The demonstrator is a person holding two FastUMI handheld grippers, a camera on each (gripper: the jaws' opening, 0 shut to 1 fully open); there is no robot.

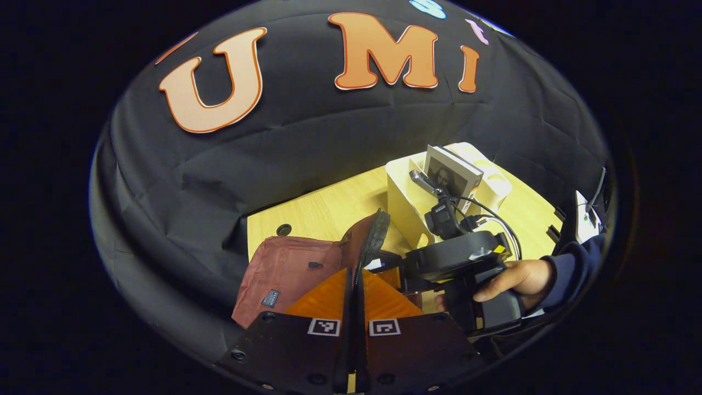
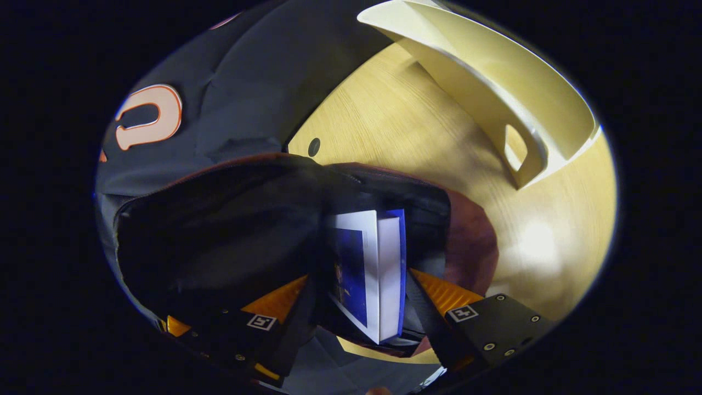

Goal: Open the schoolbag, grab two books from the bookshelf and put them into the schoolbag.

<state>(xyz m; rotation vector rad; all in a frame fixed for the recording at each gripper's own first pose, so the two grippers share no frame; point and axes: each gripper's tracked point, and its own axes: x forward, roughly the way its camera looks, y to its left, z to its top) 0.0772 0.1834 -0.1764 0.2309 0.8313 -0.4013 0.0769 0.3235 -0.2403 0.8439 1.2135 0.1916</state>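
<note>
Here, in the left gripper view, the left gripper [image 1: 354, 307] sits at the bottom with its 2 fingers pressed close together on the dark mesh edge of the schoolbag [image 1: 285, 271], holding that edge up. The schoolbag is a reddish-brown fabric bag lying on a light wooden table [image 1: 323, 211], its flap spread toward the booth's black cloth wall. Just right of the lifted edge is the right gripper [image 1: 384, 264], a dark device with cables, held by a hand [image 1: 518, 277] in a dark sleeve [image 1: 576, 269]. Behind it on the table stands a cream bookshelf [image 1: 403, 203], an open-topped holder with a cut-out handle in its side. 1 book with a grey portrait cover [image 1: 452, 175] stands upright in it, leaning slightly.

In the right gripper view, the right gripper [image 2: 364, 296] points down into the schoolbag's dark open mouth. Between its 2 fingers is a blue book [image 2: 351, 274], seen edge-on with white pages showing, its far end already inside the opening. The fingers sit on either side of the book, but whether both press on it cannot be told. The bookshelf's cream wall rises at the upper right, well apart from the bag.
</note>
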